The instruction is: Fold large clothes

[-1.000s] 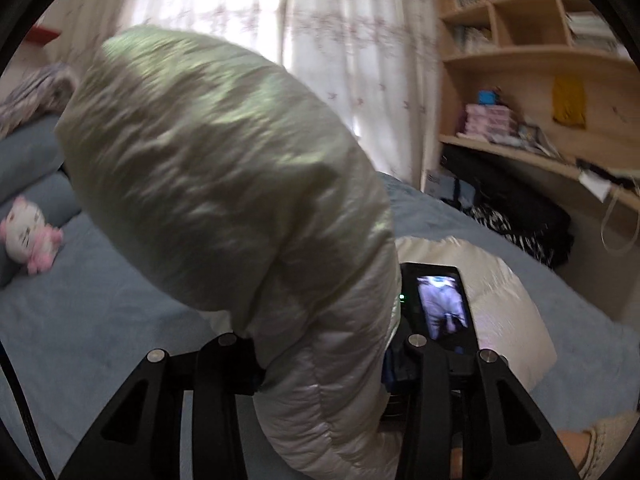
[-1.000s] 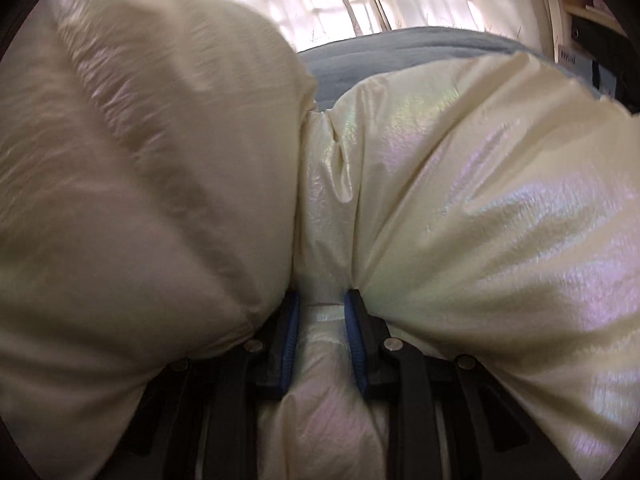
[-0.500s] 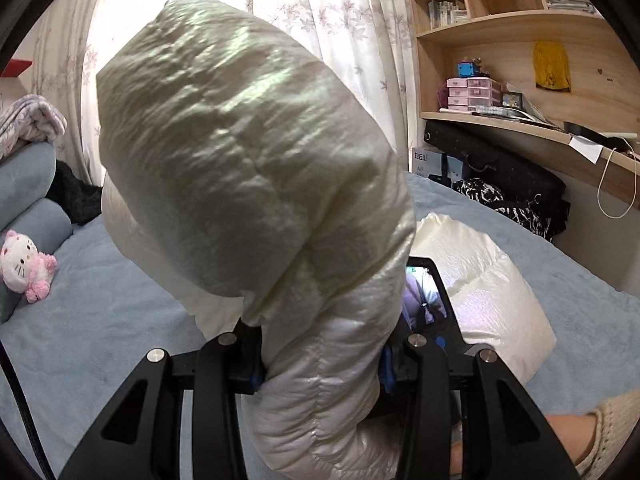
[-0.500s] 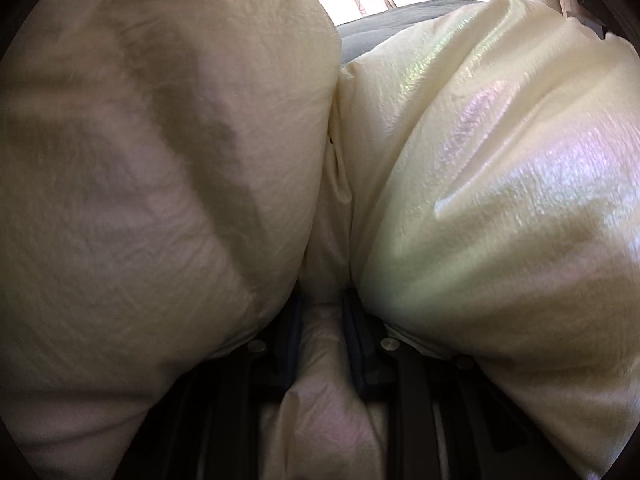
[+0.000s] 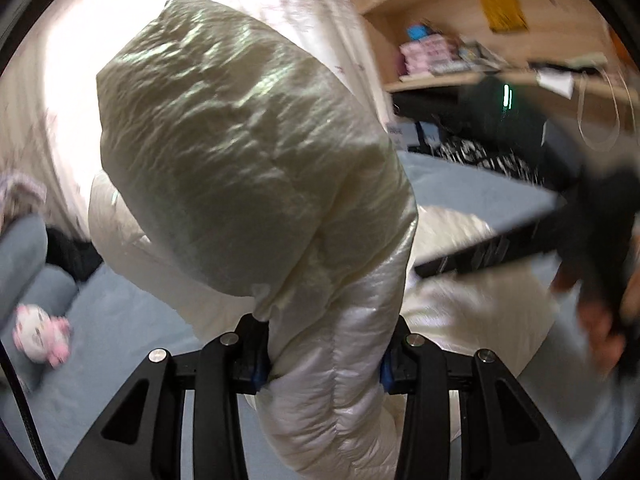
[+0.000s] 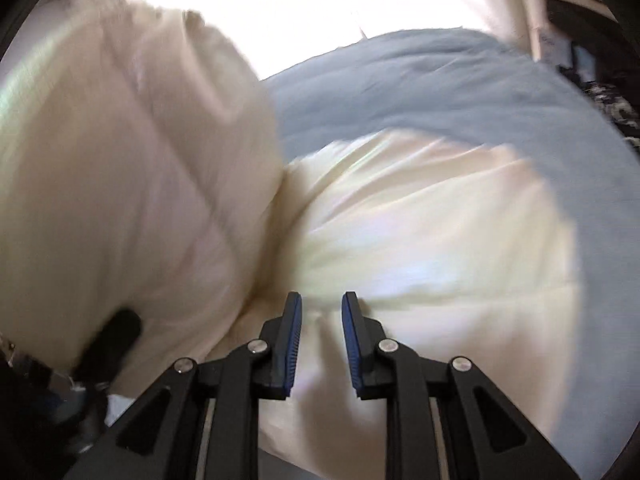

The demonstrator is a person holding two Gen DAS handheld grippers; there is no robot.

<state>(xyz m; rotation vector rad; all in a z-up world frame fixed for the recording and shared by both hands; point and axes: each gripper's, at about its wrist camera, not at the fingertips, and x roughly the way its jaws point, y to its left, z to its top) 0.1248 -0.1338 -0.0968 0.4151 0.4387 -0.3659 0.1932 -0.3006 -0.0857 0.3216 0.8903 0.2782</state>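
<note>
Big blue bed (image 6: 460, 92) fills the floor of both views, and sprawled across it is the cream puffer jacket (image 5: 248, 136), a huge billowy thing, part of it lying on the bedding and part hoisted high. It looks light for its bulk, soft and springy, with a glossy shell that will likely slide under the pads, so the smart holds are the thin quilted seams, a cuff or the hem, never the fat of a baffle. The left gripper (image 5: 322, 356) has a thick roll of it, fingers spread fairly wide around that bunch and squeezing it, the puffy mass ballooning up toward 12 o'clock. The right gripper (image 6: 321, 320) sits low over the panel on the bed, fingers narrow with nothing pinched between them as far as this smeared view allows; fabric lies beneath, not in the gap. Only the left view gives the room: shelves (image 5: 460, 60) at 1 o'clock, a pink plush toy (image 5: 40, 336) at 8 o'clock, and the right gripper as a dark blur at 3 o'clock. Only the right view shows the crease at 9 o'clock where the lifted part meets the flat panel.
</note>
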